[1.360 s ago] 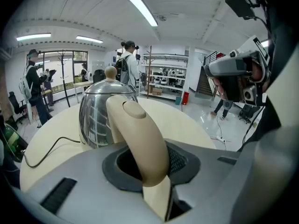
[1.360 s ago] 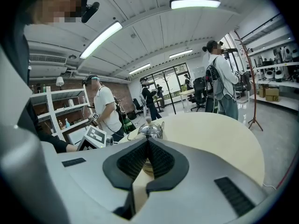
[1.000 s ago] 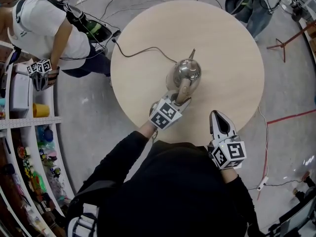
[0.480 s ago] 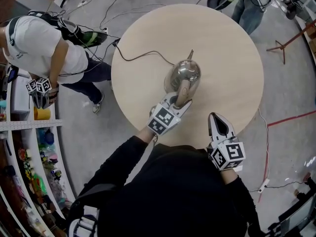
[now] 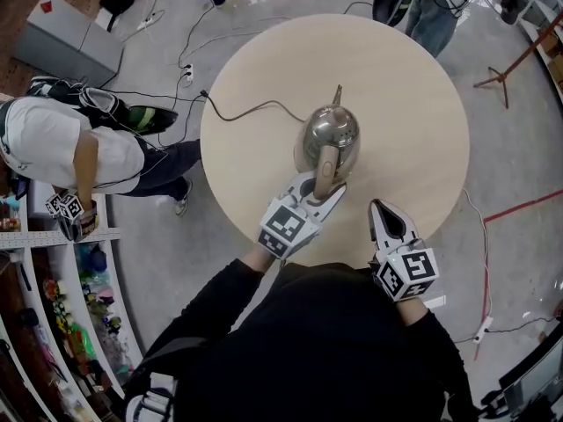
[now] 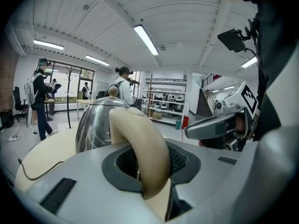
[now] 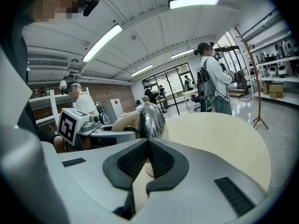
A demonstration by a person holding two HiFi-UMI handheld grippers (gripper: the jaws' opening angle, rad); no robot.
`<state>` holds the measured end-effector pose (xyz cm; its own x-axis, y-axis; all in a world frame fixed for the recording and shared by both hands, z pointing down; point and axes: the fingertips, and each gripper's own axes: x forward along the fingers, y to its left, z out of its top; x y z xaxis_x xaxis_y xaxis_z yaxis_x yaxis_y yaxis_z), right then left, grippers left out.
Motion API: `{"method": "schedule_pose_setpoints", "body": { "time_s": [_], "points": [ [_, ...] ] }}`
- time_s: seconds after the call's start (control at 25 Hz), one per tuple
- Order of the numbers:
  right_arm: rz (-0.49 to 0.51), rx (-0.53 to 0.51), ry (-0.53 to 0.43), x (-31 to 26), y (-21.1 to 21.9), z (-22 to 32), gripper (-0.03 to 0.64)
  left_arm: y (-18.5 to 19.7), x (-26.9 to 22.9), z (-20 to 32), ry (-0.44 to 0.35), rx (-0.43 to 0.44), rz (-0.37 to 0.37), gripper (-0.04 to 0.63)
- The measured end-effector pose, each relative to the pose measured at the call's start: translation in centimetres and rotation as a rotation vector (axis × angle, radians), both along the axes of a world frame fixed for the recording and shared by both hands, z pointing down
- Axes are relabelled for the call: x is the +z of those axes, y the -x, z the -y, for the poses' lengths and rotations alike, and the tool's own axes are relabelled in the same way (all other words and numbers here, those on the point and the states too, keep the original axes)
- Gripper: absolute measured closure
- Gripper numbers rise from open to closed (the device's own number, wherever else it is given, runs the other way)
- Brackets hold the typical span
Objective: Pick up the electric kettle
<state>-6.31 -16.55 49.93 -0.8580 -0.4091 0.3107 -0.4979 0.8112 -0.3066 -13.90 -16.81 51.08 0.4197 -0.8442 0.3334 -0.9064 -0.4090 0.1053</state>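
Observation:
A steel electric kettle (image 5: pixel 332 133) with a beige handle (image 5: pixel 326 169) is over the middle of the round wooden table (image 5: pixel 413 104). My left gripper (image 5: pixel 323 184) is shut on that handle; in the left gripper view the handle (image 6: pixel 140 141) is pinched between the dark pads, with the kettle body (image 6: pixel 96 125) just beyond. A black cord (image 5: pixel 251 109) trails from the kettle to the table's left edge. My right gripper (image 5: pixel 383 211) is shut on nothing at the table's near edge, right of the kettle. The right gripper view shows the kettle (image 7: pixel 150 117) ahead and to the left.
A person in a white shirt (image 5: pixel 53 148) stands left of the table beside shelves (image 5: pixel 62 271). Other people (image 5: pixel 431 11) stand beyond the far edge. Cables and a grey box (image 5: pixel 66 47) lie on the floor at the back left. A rust-coloured stand (image 5: pixel 519 55) is at the right.
My left gripper and the kettle now look larger and nearer the camera, as if raised. The right gripper has barely moved. The person in white has shifted left and away from the table.

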Motion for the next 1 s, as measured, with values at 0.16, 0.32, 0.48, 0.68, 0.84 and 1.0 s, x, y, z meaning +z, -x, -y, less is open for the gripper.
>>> {"method": "schedule_pose_setpoints", "body": {
  "time_s": [0.16,0.32,0.48,0.68,0.84,1.0],
  "points": [
    [0.013,0.002,0.004,0.0,-0.4,2.1,0.604,-1.0,-1.2,1.1,-0.026,0.001,0.008,0.486],
    [0.024,0.005,0.008,-0.1,-0.9,3.6,0.604,-2.0,-3.0,1.4,-0.059,0.015,0.001,0.486],
    [0.027,0.006,0.004,-0.6,-0.6,2.7,0.604,-2.4,-5.7,-0.8,-0.118,0.052,-0.005,0.485],
    [0.031,-0.011,0.002,-0.8,1.0,2.9,0.604,-2.3,-9.2,-1.9,-0.202,0.085,-0.04,0.485],
    [0.036,0.007,-0.005,-1.0,1.0,3.9,0.604,-2.8,-10.5,-2.2,-0.213,0.099,-0.06,0.485],
    [0.046,0.035,-0.002,-1.0,0.8,4.4,0.604,-2.6,-11.2,-2.9,-0.204,0.088,-0.059,0.485]
  ]
}}
